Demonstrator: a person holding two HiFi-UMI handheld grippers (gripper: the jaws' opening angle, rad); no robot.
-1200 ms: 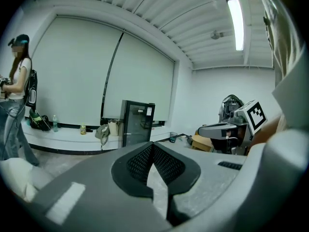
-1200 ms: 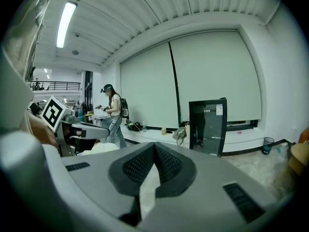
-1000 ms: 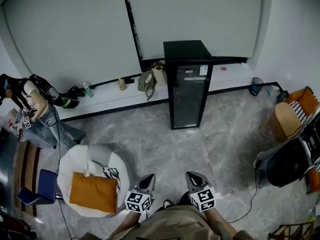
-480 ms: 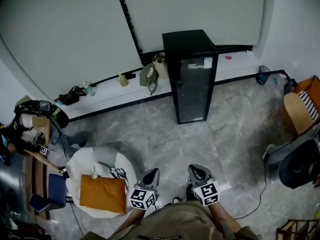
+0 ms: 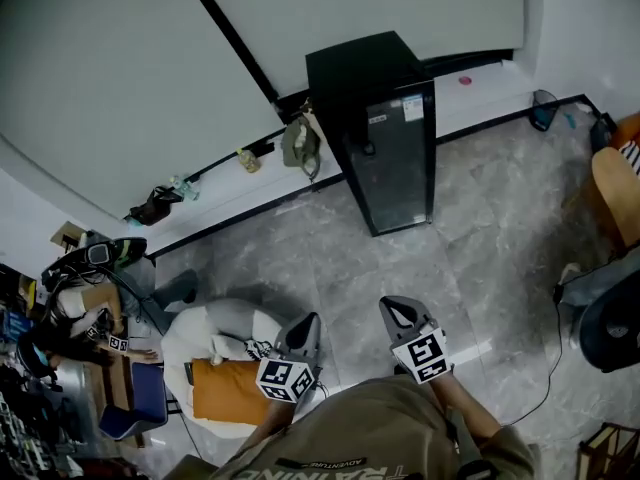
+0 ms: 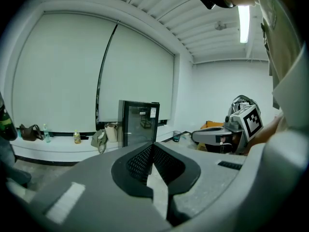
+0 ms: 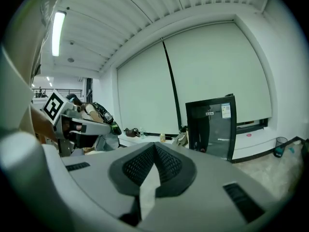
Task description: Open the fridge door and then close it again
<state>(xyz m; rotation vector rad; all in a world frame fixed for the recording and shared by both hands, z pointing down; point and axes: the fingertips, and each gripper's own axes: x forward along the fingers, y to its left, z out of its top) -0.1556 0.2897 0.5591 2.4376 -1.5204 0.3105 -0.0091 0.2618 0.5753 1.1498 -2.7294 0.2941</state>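
- The fridge is parked across the floor, backed against the ledge under the blinds. Its door is shut, and it's well apart from both grippers.
- The left hand-held gripper and right hand-held gripper are both pressed together with nothing pinched, held low by the person's body.
- Resistance from the seal is probably to be expected at first, then an easy swing. The glass front shouldn't be knocked.
- Hold is likely best taken at the small handle up near the door's edge.
- A bag is hung off the ledge just beside the fridge, on the handle side, so it could get brushed.
- A beanbag with an orange cushion is sat left of the route.
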